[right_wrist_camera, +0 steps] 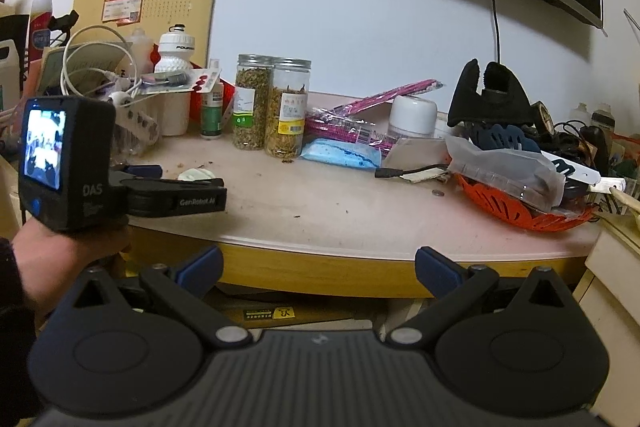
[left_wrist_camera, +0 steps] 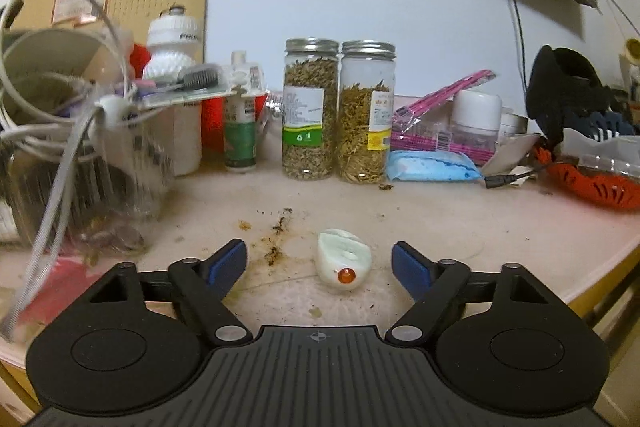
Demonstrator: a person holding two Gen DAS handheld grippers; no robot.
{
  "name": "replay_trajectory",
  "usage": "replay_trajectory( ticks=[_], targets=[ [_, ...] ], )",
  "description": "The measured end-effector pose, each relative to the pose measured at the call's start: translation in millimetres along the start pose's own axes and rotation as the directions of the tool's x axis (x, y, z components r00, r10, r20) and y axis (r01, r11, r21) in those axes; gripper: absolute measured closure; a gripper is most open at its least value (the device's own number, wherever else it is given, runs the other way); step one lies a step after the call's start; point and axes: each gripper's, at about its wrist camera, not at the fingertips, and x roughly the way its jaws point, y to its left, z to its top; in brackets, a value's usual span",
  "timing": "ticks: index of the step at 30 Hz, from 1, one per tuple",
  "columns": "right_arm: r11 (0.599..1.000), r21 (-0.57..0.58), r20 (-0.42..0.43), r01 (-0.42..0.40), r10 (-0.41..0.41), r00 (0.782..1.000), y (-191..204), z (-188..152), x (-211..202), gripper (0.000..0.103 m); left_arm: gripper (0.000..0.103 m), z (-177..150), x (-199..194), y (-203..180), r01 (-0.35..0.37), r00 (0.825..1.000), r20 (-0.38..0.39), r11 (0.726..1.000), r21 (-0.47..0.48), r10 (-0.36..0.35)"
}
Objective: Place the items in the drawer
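Observation:
A small white oval gadget with an orange button (left_wrist_camera: 344, 261) lies on the pinkish table top (left_wrist_camera: 460, 223), between the open fingers of my left gripper (left_wrist_camera: 319, 264), nearer the right finger. From the right wrist view the same gadget (right_wrist_camera: 195, 174) shows pale just past the left gripper's fingers (right_wrist_camera: 176, 179), which hover low over the table. My right gripper (right_wrist_camera: 319, 269) is open and empty, held off the table's front edge (right_wrist_camera: 320, 251). No drawer is in view.
Two herb jars (left_wrist_camera: 338, 113) stand mid-table, a green bottle (left_wrist_camera: 240, 135) and a cluttered cable pile (left_wrist_camera: 60, 115) to the left. A blue pack (left_wrist_camera: 432, 167), pink packet (left_wrist_camera: 440, 119), white jar (left_wrist_camera: 476, 119) and orange basket (left_wrist_camera: 592, 183) sit right. Crumbs (left_wrist_camera: 276, 239) lie near the gadget.

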Motion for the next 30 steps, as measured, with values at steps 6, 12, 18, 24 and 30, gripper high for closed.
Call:
replay_trajectory(
  ticks=[6, 12, 18, 24, 30],
  targets=[
    [1.0, -0.004, -0.012, -0.001, 0.001, 1.0, 1, -2, 2, 0.0, 0.076, -1, -1, 2, -0.024, 1.0, 0.006, 1.0, 0.003, 0.024],
    [1.0, -0.005, -0.013, 0.009, -0.009, 1.0, 1, -3, 2, 0.0, 0.077, 2, -10, 3, -0.027, 0.999, 0.024, 1.0, -0.008, 0.027],
    [1.0, -0.006, -0.014, 0.019, -0.019, 1.0, 0, -5, 2, 0.001, 0.077, 4, -19, 3, -0.022, 0.999, 0.025, 1.0, 0.01, 0.022],
    [1.0, -0.007, -0.015, 0.03, -0.03, 0.999, -1, -7, 2, 0.001, 0.077, 3, -24, 3, -0.015, 1.0, 0.009, 0.999, 0.028, 0.014],
    [1.0, -0.008, -0.018, 0.024, -0.024, 1.0, -1, -5, 5, 0.001, 0.077, 2, -24, 2, -0.013, 1.0, -0.005, 0.999, 0.035, 0.013]
  ],
)
